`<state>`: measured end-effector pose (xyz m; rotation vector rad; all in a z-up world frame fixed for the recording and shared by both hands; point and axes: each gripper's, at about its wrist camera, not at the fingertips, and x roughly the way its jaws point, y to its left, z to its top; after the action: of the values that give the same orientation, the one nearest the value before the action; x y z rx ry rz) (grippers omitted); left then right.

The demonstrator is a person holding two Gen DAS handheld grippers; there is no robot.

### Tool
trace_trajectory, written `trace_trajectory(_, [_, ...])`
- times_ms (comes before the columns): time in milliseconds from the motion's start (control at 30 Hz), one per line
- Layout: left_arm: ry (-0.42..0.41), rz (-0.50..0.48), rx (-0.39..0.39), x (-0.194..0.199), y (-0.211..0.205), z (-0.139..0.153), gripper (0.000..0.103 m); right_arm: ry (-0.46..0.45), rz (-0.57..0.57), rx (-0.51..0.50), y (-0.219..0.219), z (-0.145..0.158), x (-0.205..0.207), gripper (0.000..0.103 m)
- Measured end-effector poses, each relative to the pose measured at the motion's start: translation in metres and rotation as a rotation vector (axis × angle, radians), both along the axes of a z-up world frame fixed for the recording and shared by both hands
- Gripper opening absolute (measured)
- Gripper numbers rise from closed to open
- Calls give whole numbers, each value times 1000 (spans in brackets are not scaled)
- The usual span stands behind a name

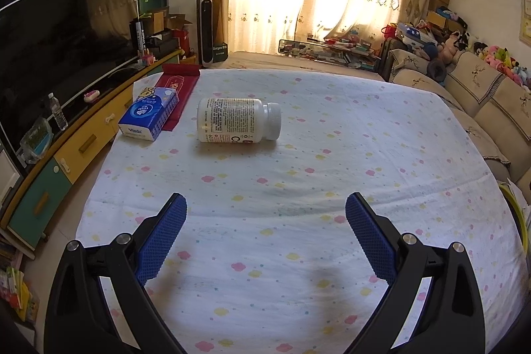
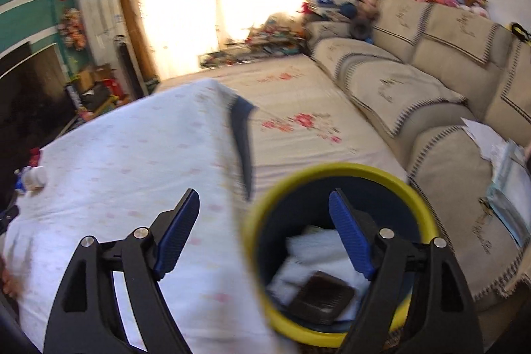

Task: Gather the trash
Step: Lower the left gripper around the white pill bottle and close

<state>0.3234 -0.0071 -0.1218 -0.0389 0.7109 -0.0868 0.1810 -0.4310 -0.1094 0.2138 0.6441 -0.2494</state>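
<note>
Right gripper point(image 2: 264, 223): spread, empty, above yellow-rimmed dark round trash bin point(image 2: 428, 214) beside tabletop.
Left gripper point(image 1: 265, 221): spread, empty, over floral-cloth tabletop point(image 1: 298, 254).
Next trash: white plastic pill bottle w/ screw cap point(image 1: 237, 120), lying on its side mid-tabletop.
Handling: prob. light, rigid, smooth; may roll. Grip across body.
Bin contents: white crumpled paper point(image 2: 315, 251), dark brown flat ridged piece point(image 2: 322, 301).
</note>
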Motion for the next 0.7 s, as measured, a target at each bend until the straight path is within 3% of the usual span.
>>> trace_trajectory(200, [77,4,-44,17,3,-1,95,-48,194,-28,69,23,48,76])
trace_trajectory(333, [108,-5,-11,44,4,7,95,-76,266,-63,99,27,64,77])
trace_trajectory(567, [170,6,27,109,8,2,95,14,303,-39,107,2,75,78])
trace_trajectory(700, [178,23,85,129,4,-5,95,-2,317,-64,115,3,70,78])
